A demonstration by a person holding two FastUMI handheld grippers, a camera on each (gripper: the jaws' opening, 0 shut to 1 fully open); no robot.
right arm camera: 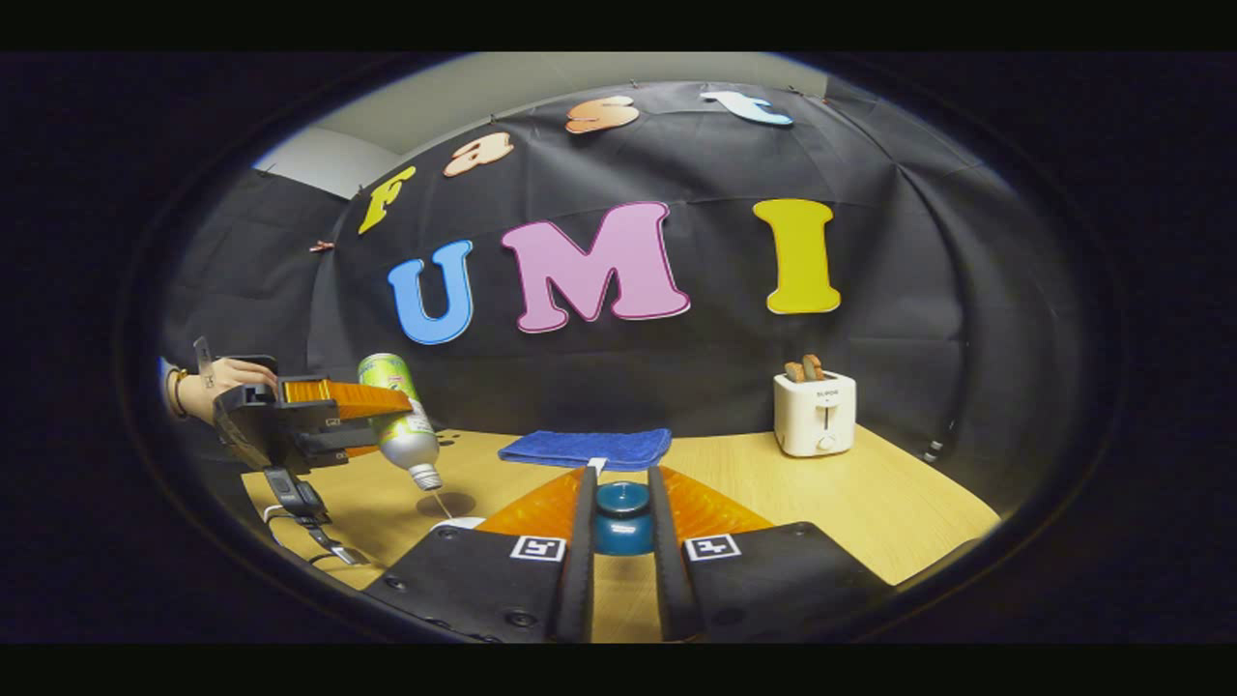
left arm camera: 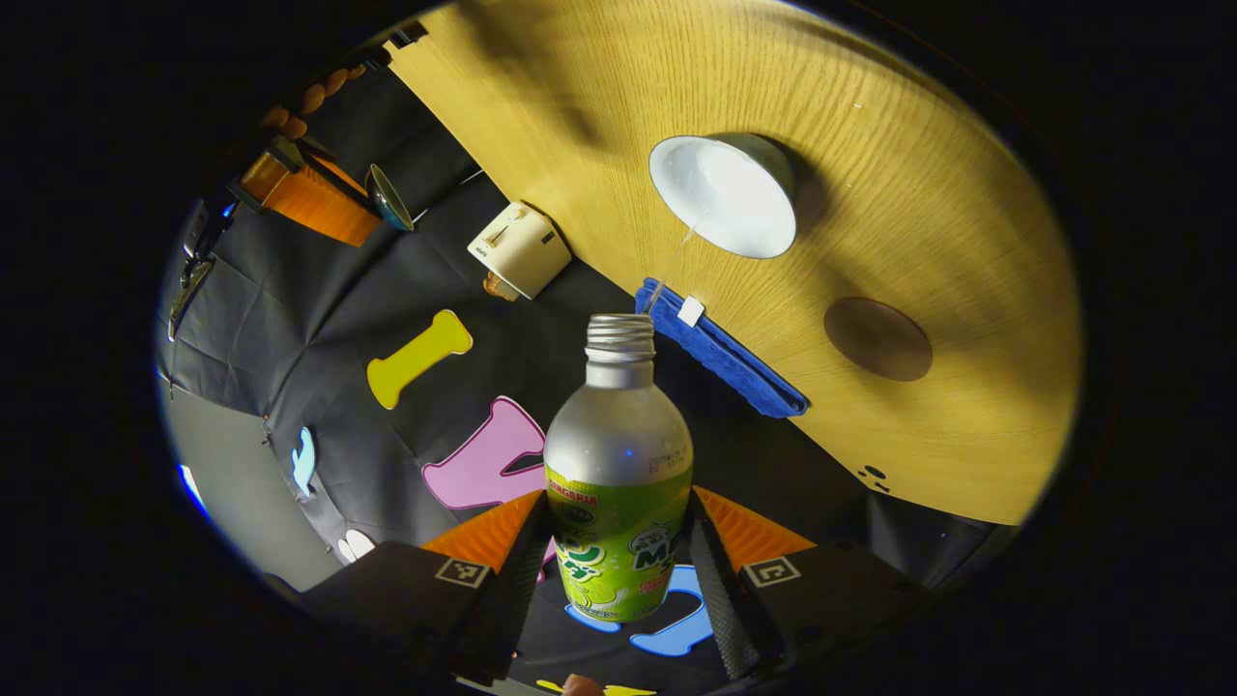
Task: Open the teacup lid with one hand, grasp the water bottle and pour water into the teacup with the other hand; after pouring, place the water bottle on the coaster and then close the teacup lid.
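Observation:
My left gripper is shut on a water bottle with a green label and no cap. The bottle is tilted over, and a thin stream of water runs from its mouth into the white teacup on the wooden table. A round brown coaster lies bare beside the cup. In the right gripper view the tilted bottle pours at the left, held by a hand. My right gripper is shut on the blue teacup lid, held off to the side above the table.
A folded blue cloth lies at the table's back edge. A white toaster with toast stands at the back right. The wooden table stretches bare to the right of my right gripper. Cables hang under the left gripper.

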